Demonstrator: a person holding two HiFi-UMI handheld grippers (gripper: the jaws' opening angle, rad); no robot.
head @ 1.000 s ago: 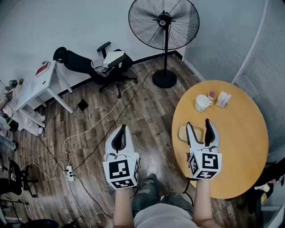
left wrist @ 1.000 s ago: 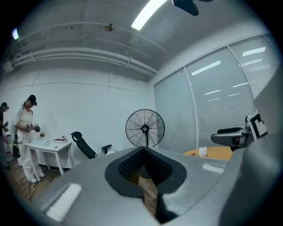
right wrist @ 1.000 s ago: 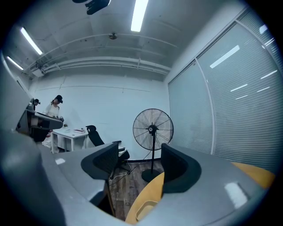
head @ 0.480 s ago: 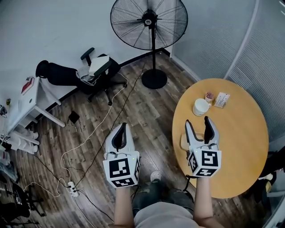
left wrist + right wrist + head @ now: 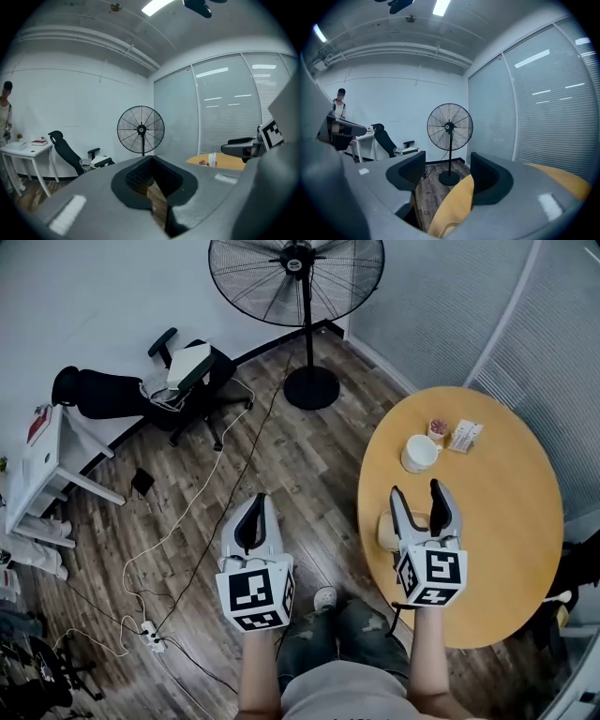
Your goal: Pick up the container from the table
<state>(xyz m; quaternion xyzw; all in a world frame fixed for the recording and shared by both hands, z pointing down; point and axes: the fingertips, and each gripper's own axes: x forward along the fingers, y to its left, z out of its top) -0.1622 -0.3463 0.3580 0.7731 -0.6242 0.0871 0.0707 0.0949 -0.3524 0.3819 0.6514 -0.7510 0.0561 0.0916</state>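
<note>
A pale, round-cornered container (image 5: 386, 531) lies near the left edge of the round yellow table (image 5: 506, 531) in the head view. My right gripper (image 5: 418, 491) hovers just over it, open, with nothing between its jaws, and covers the container's right part. In the right gripper view, the right gripper (image 5: 447, 176) shows only the table's yellow edge (image 5: 457, 201) and wooden floor through the gap. My left gripper (image 5: 255, 504) is shut and empty, held over the floor to the left of the table. Its jaws meet in the left gripper view (image 5: 151, 158).
Farther back on the table stand a white mug (image 5: 419, 453), a small cup (image 5: 438, 427) and a paper packet (image 5: 466, 437). A standing fan (image 5: 311, 387), an office chair (image 5: 183, 381), a white desk (image 5: 47, 465) and floor cables with a power strip (image 5: 145, 638) fill the left.
The head view has shifted, so fan, chair and desk slid left and up in the frame. The right gripper now covers more of the container. Neither gripper's jaws have changed.
</note>
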